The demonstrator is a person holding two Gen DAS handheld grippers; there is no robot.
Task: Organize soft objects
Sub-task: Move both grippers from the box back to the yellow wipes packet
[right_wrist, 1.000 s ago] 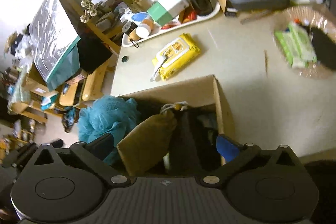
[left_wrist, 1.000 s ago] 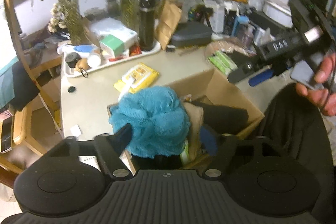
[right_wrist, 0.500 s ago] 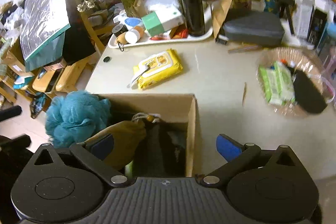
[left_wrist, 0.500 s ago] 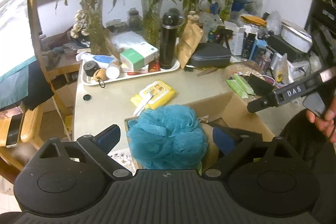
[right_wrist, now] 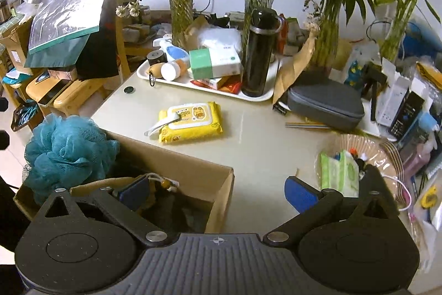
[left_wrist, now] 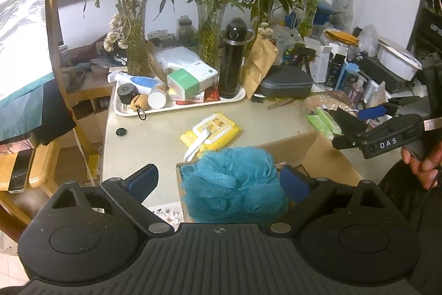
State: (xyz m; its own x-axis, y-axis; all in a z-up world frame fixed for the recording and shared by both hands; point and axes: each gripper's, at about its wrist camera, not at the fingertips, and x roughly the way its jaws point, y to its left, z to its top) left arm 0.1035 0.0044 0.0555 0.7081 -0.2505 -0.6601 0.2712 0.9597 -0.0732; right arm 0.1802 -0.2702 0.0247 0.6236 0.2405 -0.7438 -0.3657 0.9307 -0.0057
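Observation:
A teal mesh bath loofah [left_wrist: 232, 181] rests on the near left corner of an open cardboard box [left_wrist: 317, 154]. My left gripper [left_wrist: 218, 181] stands open around it. Its left pad [left_wrist: 143, 180] is well clear of the loofah, and its right pad [left_wrist: 292, 181] is close beside it. In the right wrist view the loofah [right_wrist: 66, 151] bulges over the box [right_wrist: 193, 173] at the left. My right gripper [right_wrist: 218, 195] is open and holds nothing; its left finger hangs over a brown drawstring pouch [right_wrist: 154, 183] and dark cloth [right_wrist: 179, 214] in the box.
A yellow wipes pack [right_wrist: 190, 123] lies behind the box. A white tray [right_wrist: 210, 86] with a black flask [right_wrist: 259, 51] and boxes stands further back. A grey case [right_wrist: 326, 104] and a basket [right_wrist: 392, 154] of green packs sit at the right. A hand [left_wrist: 422, 162] holds the right gripper's handle.
My left gripper opened and let go of the loofah, which now sits on the box corner. The right gripper rolled, and its view swung from over the box towards the table's right side.

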